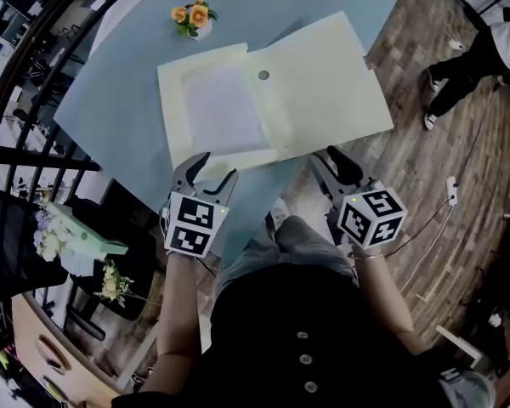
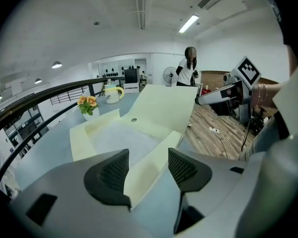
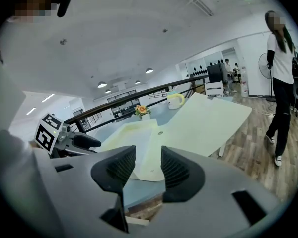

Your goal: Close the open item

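Lying open across the middle of the blue worktop (image 1: pixel 119 109), the pale yellow folder (image 1: pixel 314 83) has its right cover overhanging the worktop's right edge. The left gripper (image 1: pixel 217 167) stands with jaws wide apart at the folder's near edge; the near flap shows in the gap, with neither pad pressing on it. The right gripper (image 1: pixel 325 156) is beside the worktop's near right edge, jaws apart with nothing gripped. A flower pot (image 1: pixel 194 17) sits near the far edge.

You're in an open, office-like hall: a pale blue bench (image 1: pixel 119 100) beside a black railing (image 1: pixel 25 51), wood-plank floor (image 1: pixel 459 168), strip ceiling lights (image 2: pixel 188 23), a standing fan (image 2: pixel 169 76) and a screen (image 2: pixel 130 75) by the far wall
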Demonstrator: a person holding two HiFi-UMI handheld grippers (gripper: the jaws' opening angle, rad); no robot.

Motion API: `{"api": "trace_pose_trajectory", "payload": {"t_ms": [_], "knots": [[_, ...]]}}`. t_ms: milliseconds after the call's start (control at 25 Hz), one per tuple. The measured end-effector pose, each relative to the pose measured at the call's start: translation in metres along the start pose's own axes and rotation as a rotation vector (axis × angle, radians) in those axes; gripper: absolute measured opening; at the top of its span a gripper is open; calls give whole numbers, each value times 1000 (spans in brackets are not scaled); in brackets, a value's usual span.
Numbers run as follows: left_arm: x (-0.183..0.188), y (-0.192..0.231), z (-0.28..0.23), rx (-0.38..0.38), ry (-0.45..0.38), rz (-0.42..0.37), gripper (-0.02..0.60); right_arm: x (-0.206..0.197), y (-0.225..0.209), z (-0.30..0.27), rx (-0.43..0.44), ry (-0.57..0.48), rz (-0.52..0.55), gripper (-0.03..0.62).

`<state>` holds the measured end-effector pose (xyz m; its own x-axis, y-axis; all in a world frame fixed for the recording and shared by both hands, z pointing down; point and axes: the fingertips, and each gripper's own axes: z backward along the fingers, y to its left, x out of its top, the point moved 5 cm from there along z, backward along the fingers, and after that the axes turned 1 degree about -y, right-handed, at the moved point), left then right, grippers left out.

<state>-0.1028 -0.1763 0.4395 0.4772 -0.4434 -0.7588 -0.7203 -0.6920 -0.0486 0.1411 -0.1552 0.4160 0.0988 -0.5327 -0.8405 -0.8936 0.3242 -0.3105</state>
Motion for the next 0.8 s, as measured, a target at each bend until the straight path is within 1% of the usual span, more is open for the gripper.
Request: {"api": "trace_pose_trajectory", "payload": {"t_ms": [160,320,440,560,800], "knots": [[-2,0,-7,-18,27,-89,250,-4,-8,1,-32,2,-35,160],[-6,0,-13,-35,60,-141,250,-6,-19,3,-64,8,-51,164],[-11,0,-17,-35,96,-177,250,-7,-27,5,-89,9,-66,169],[-17,0,-18,-34,121,-194,250,-7,-34,5,-111,5,-92,172],[-26,1,-21,-31,141,-216,249,-10,-49,5,-161,2,-122,186]]}}
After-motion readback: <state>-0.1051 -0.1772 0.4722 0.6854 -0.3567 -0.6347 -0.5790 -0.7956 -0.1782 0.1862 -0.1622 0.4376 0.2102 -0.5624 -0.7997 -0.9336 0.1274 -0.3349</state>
